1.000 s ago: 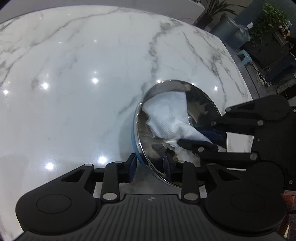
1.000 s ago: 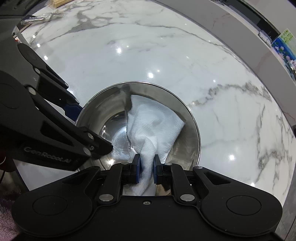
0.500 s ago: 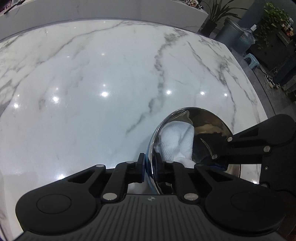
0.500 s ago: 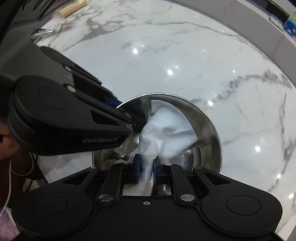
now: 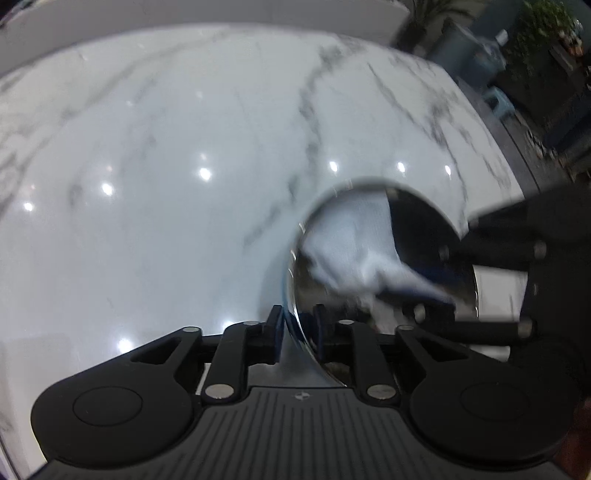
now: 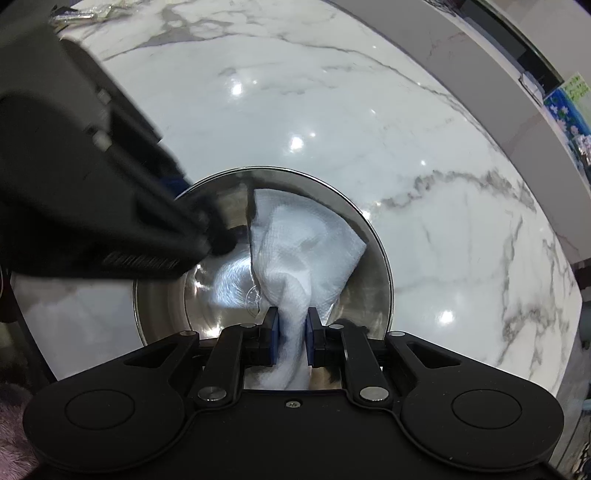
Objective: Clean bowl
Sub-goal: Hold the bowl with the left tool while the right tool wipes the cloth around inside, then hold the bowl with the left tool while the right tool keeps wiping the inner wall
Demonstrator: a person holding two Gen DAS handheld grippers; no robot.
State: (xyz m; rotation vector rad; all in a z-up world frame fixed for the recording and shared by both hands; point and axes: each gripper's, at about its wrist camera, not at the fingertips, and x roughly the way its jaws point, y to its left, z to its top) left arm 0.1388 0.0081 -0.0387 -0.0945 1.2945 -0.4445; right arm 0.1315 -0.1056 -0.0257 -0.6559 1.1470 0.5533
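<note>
A shiny steel bowl (image 5: 424, 229) (image 6: 229, 280) sits on the white marble table (image 5: 166, 221) (image 6: 332, 110). A white cloth (image 5: 351, 240) (image 6: 306, 240) lies crumpled inside it. My right gripper (image 6: 291, 332) (image 5: 428, 282) is shut on the cloth's lower end, over the bowl's near side. My left gripper (image 5: 297, 332) (image 6: 195, 210) straddles the bowl's left rim, one finger outside and one inside. Its jaws are opening, with a gap between the pads and the rim. The left wrist view is blurred.
Beyond the table's far right edge in the left wrist view stand potted plants (image 5: 546, 22), a grey bin (image 5: 469, 48) and a blue stool (image 5: 498, 99). A grey ledge (image 6: 480, 74) runs behind the table. A purple fuzzy thing (image 6: 14, 424) shows at the lower left.
The left jaws closed on the bowl's rim half a second ago and now stand apart again. The right gripper kept its hold on the cloth, which shifted slightly in the bowl.
</note>
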